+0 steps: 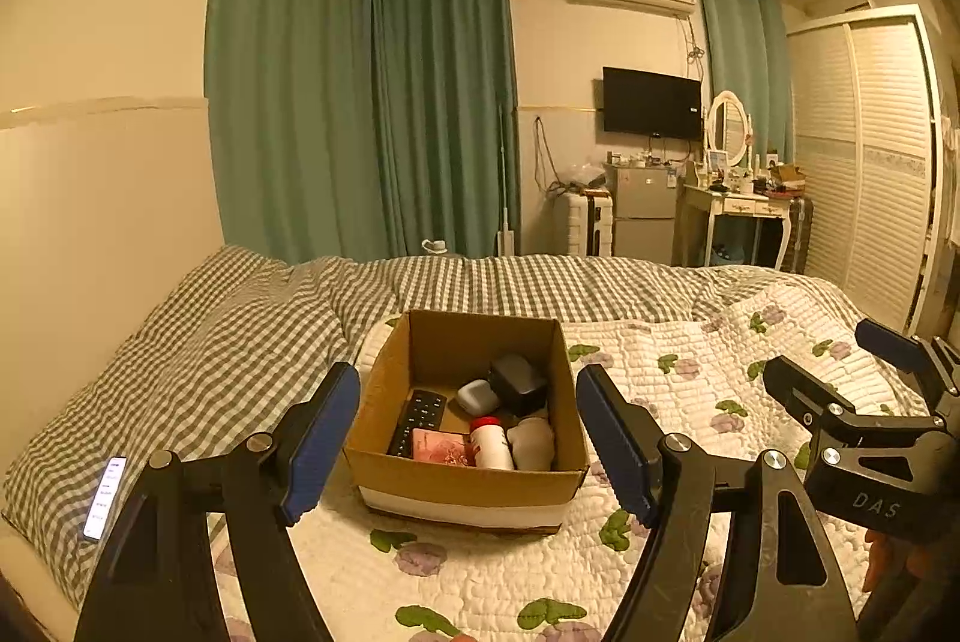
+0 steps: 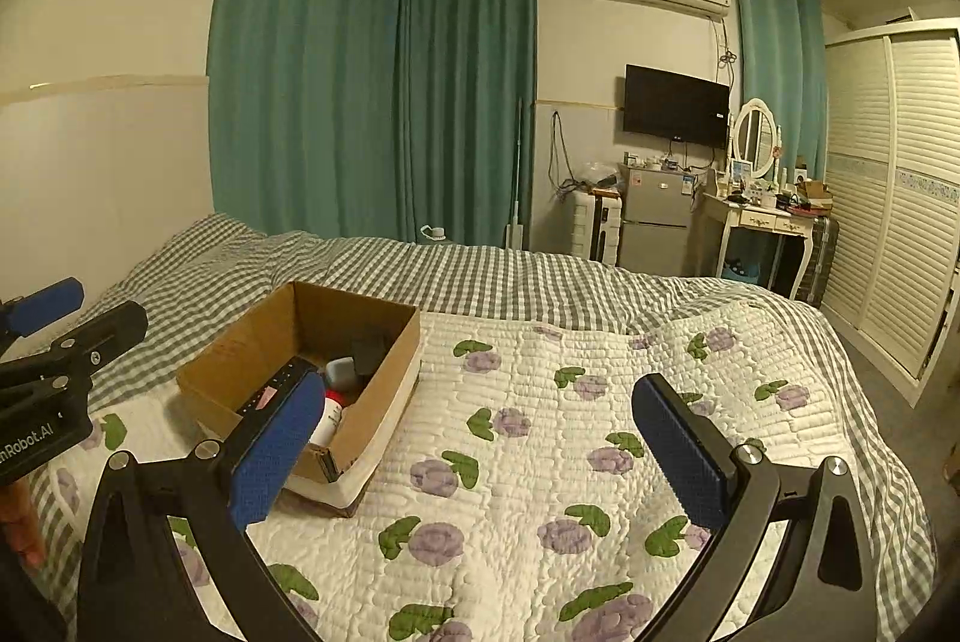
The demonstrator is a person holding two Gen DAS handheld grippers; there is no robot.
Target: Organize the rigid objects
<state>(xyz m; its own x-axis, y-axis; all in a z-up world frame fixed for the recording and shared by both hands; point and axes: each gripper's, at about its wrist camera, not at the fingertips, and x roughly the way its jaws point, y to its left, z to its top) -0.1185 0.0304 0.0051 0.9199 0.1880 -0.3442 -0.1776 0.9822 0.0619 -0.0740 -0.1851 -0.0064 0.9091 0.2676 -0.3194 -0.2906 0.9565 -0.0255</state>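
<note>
Already the cardboard box [image 1: 468, 480] sat on the flowered quilt [image 1: 660, 360], and it held six things by my count: one black remote [image 1: 418, 420], one white earbud case [image 1: 477, 396], one black case [image 1: 519, 383], one pink packet [image 1: 441, 447], one red-capped white bottle [image 1: 491, 441] and one pale rounded object [image 1: 533, 443]. Both tools hovered near it with nothing gripped: the left gripper [image 1: 468, 432] spread wide in front of the box, the right gripper [image 2: 480, 444] equally wide over bare quilt. A lit phone [image 1: 105, 495] lay apart on the checked cover [image 1: 210, 342]. Probably the soft bedding was the hazard; a careless nudge could tip the box and spill everything.
</note>
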